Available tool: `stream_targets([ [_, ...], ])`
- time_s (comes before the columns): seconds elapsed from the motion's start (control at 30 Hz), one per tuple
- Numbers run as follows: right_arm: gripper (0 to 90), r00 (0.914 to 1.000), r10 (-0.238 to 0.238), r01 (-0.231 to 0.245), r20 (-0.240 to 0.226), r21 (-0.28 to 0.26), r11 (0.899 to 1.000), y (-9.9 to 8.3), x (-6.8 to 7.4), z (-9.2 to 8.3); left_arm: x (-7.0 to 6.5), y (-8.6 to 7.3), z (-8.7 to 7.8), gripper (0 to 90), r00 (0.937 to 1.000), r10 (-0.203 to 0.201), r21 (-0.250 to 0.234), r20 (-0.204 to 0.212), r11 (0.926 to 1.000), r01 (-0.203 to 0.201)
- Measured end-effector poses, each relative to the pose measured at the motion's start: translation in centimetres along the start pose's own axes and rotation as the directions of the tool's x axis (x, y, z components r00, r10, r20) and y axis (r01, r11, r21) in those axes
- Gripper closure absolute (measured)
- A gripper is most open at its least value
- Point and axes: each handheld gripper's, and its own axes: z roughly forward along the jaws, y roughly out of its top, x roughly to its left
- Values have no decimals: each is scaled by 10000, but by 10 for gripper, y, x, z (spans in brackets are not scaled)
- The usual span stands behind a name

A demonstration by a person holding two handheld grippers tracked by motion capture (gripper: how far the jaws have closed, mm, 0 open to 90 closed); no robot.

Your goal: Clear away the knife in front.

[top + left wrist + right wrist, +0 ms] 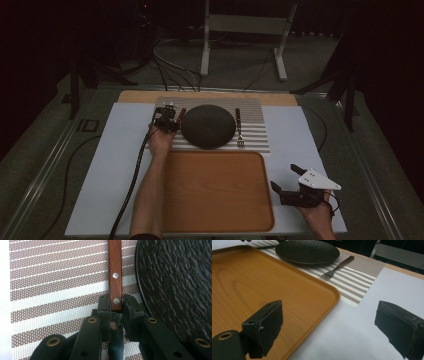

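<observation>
**High view: one wooden-handled utensil clamped beside the plate**

High view and the left gripper view together give the clearest account of the gripped piece. A wooden handle [115, 272], reddish-brown and narrow, with two round metal rivets set along its middle, is seen lying on the striped placemat [55, 290] just left of the dark plate [180, 285]. Its near end is clamped between the two black jaws of the left gripper [115, 305], which are drawn in narrow against both sides of the wood. What kind of utensil the handle belongs to cannot be told, since the working end is hidden.

From above, the left gripper [166, 121] is found at the left edge of the plate [208, 126], with the handle [181, 115] slanting away from it. One fork [239, 128] is laid on the mat to the right of the plate, tines toward the person; its handle is dark brown. One placemat [252, 107], brown and white in stripes, is counted, and one round, dark, rough-textured plate on it. One orange wooden tray [215, 192] is set just before the mat, on a white tabletop [115, 165].

The right gripper [284, 177] is held over the white surface, right of the tray, its jaws spread wide with nothing between them. In the right gripper view the tray [262, 290], plate [307, 251] and fork [337, 266] are seen beyond it.
</observation>
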Motion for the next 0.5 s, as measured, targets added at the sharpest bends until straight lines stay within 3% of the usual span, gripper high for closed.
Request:
stream_targets([
  [0.2,79,10000,22,-22,15,41,10000,0,0,0,3,-2,-2,783,9997,-217,-56,66,9997,218],
  [0.5,79,10000,-47,47,-33,90,9999,0,1,1,10,0,-20,784,9997,-225,-497,-50,9985,222],
])
